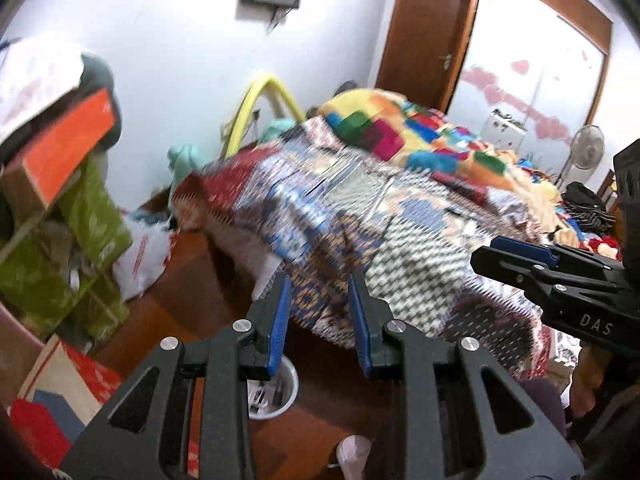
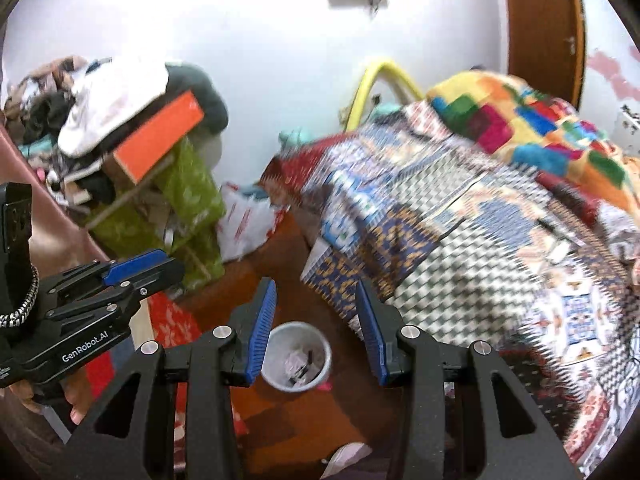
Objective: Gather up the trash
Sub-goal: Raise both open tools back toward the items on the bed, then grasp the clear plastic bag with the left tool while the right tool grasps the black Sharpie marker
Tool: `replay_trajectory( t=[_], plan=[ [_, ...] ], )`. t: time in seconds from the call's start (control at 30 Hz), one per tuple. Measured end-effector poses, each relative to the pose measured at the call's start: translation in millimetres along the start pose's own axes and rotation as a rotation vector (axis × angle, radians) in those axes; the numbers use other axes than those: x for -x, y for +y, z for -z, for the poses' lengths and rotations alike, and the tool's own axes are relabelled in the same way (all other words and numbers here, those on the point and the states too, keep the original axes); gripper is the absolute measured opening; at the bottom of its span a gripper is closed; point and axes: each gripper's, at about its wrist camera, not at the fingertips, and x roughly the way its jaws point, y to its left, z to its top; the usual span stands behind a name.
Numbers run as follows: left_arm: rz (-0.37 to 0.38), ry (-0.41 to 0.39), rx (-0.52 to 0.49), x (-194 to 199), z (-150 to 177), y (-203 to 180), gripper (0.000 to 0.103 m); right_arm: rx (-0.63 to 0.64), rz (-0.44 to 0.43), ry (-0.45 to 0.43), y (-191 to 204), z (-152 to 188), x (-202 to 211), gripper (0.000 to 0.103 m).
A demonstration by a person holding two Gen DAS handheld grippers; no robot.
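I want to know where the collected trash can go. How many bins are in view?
1. A single white bin stands on the wooden floor beside the bed, holding some scraps. Others may be hidden behind the clutter.

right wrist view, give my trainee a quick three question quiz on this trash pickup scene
1. True or false: the white bin on the floor already has scraps inside.
2. What lies between the right gripper fingers? A) a wrapper B) nothing C) a sock
3. Which colour is the box tilted on top of the pile beside the wall?

Key: 1 true; 2 B, the fingers stand apart with only floor and bin behind them; 3 orange.
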Motion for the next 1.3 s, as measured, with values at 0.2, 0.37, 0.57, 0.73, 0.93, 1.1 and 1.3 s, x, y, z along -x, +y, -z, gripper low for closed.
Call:
replay_trajectory(
  t=[0.2, 0.37, 0.57, 0.73, 0.93, 1.1, 1.3],
  plan=[
    [0.052, -0.067, -0.081, 9.4, -23.5, -59.5, 0.030, -0.012, 0.059, -0.102, -29.9, -3.9, 47.0, 0.038],
    [0.097, -0.083, -0.126, 0.0, -38.0, -103.9, 0.034, -0.025, 0.131, -0.167, -60.9, -6.7, 77.3, 0.038],
    [0.143, -0.078, -0.169, -24.1, -53.1, -151.6, 0.052, -0.078, 0.208, -0.196, -109.2, -6.6, 100.2, 0.039],
    [0.178, -0.055, -0.191, -53.8, -65.7, -185.0, 0.057, -0.133, 0.289, -0.216, -152.4, -4.2, 108.3, 0.057],
    [0.212, 0.002, -0.217, -104.5, -74.8, -214.8, 0.059, -0.192, 0.371, -0.184, -203.8, 4.8, 101.1, 0.057],
    [0.240, 0.074, -0.234, -158.8, -76.4, -237.8, 0.059, -0.255, 0.406, -0.131, -244.3, 14.9, 83.4, 0.057],
    [0.265, 0.157, -0.259, -225.1, -65.5, -257.0, 0.059, -0.327, 0.404, -0.053, -286.2, 27.3, 48.0, 0.057]
  ],
)
